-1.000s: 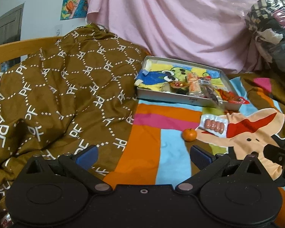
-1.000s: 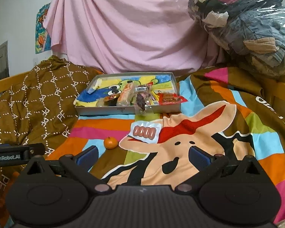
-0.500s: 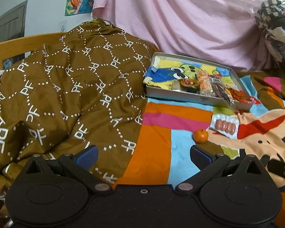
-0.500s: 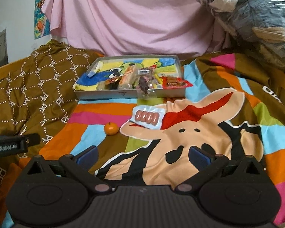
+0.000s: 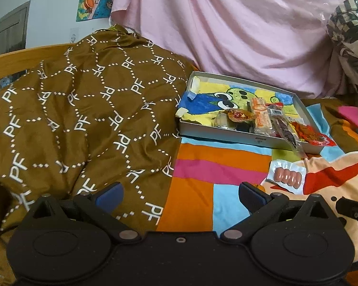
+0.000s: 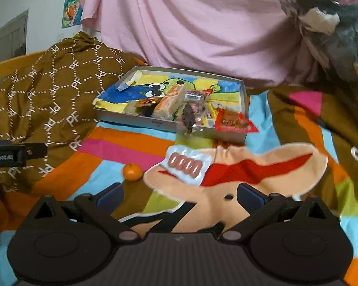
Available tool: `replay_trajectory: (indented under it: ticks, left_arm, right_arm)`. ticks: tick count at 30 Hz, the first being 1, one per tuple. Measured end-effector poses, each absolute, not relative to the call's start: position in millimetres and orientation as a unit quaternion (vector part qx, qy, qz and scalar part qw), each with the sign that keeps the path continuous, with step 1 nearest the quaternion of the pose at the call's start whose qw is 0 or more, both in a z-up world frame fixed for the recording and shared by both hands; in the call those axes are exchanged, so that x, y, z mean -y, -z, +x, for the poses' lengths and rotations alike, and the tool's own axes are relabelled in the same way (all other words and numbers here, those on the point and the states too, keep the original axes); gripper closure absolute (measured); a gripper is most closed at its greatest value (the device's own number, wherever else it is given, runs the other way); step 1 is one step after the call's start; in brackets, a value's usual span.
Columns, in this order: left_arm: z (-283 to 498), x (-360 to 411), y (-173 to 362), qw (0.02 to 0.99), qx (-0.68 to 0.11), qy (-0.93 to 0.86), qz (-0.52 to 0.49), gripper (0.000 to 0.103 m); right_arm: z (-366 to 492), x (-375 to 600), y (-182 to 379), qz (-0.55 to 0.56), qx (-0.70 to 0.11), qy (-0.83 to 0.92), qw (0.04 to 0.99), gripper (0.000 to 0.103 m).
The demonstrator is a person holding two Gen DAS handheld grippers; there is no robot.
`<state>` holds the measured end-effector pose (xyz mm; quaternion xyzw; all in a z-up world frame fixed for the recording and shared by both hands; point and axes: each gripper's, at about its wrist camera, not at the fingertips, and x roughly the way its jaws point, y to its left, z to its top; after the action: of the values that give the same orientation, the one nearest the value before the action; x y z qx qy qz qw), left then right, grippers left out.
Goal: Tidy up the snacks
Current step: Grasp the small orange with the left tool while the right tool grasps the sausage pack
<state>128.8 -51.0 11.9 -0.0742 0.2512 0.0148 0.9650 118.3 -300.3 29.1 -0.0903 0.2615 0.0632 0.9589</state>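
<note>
Black claw (image 5: 180,194) bodies w/ blue finger pads (image 5: 108,194).

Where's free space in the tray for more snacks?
The tray: its far half and left side, over the cartoon lining, are bare. The near edge is crowded with wrappers, from the orange pack to the red packet overhanging the right corner.

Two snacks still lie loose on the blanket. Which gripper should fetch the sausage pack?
Probably right. The right gripper is open and faces the sausage pack almost dead ahead; from the left gripper the pack sits off to its right.
</note>
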Motion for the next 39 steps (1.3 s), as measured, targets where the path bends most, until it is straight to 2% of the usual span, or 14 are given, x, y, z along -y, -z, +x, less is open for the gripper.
replay_trajectory:
  ticks: [11,17,24,31,39]
  left_arm:
    - [173,78,-10,0.965,-0.253,0.014,-0.061,0.001]
    - [196,90,-5,0.963,-0.26,0.023,-0.063,0.001]
    - [213,99,8,0.961,-0.268,0.033,-0.057,0.001]
    - [219,111,13,0.958,-0.274,0.079,-0.038,0.001]
    - [236,135,29,0.936,-0.319,0.146,0.0,0.001]
  right_arm:
    - [163,311,-24,-0.132,-0.247,-0.075,0.957,0.0]
    - [180,315,-15,-0.165,-0.204,-0.069,0.963,0.0]
    - [198,315,-4,-0.183,-0.194,-0.08,0.961,0.0]
    - [189,309,4,-0.274,-0.15,-0.101,0.945,0.0]
    - [208,309,33,-0.327,-0.18,-0.126,0.919,0.0]
